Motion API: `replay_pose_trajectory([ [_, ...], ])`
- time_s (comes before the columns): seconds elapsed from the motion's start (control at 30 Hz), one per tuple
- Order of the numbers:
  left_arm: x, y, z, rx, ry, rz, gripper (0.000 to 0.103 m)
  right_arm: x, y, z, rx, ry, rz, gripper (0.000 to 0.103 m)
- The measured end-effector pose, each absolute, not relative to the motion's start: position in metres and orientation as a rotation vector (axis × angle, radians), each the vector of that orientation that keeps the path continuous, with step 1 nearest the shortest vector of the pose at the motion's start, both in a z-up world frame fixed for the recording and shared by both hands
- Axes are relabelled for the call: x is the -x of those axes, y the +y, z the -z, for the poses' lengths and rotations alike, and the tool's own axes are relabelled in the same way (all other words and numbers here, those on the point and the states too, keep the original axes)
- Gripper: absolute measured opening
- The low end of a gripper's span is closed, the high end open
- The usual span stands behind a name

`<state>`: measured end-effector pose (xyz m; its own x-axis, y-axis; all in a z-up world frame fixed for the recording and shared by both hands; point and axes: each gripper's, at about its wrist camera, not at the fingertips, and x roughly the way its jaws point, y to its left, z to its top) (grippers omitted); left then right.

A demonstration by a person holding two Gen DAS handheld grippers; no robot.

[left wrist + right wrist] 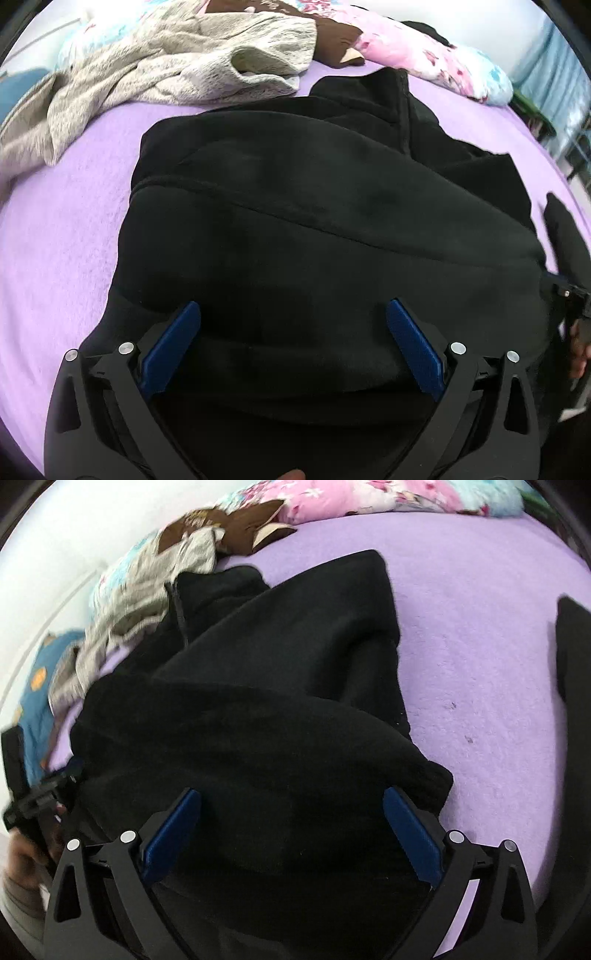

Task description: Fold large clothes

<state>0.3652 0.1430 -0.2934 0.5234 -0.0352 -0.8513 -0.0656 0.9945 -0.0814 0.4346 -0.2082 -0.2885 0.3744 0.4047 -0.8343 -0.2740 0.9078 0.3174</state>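
A large black fleece garment (314, 206) lies partly folded on a purple bed sheet (55, 240). My left gripper (293, 314) is open, its blue pads spread wide over the garment's near edge, with cloth lying between them. The garment also fills the right wrist view (258, 720), with a zipper edge at its far left. My right gripper (291, 801) is open over the garment's near right part, pads wide apart. The right gripper's body shows at the right edge of the left wrist view (569, 295).
A grey knit garment (166, 62) lies crumpled at the far left of the bed. A brown garment (332, 37) and a pink floral quilt (424, 55) lie along the far edge. A blue cloth (40, 686) sits by the wall. Another black cloth (572, 657) lies at the right.
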Motion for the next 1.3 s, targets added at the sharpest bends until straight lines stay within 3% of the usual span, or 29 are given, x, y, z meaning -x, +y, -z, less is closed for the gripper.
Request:
replay_pose_trajectory([
  [0.1, -0.357, 0.139, 0.277, 0.081, 1.022, -0.002, 0.097, -0.428, -0.209, 0.272, -0.117, 1.078, -0.438, 0.097],
  [0.27, -0.309, 0.169, 0.234, 0.303, 0.955, 0.039, 0.097, -0.385, -0.236, 0.244, -0.141, 1.053, -0.437, 0.096],
  [0.47, -0.233, 0.188, 0.232, 0.364, 0.959, -0.047, 0.097, -0.318, -0.273, 0.227, -0.254, 1.028, -0.426, 0.096],
  [0.87, -0.109, 0.21, 0.25, 0.429, 1.011, -0.076, 0.097, -0.21, -0.316, 0.242, -0.248, 1.101, -0.41, 0.096],
  [1.3, -0.051, 0.22, 0.293, 0.432, 1.141, -0.032, 0.097, -0.165, -0.367, 0.302, -0.285, 1.307, -0.367, 0.096],
])
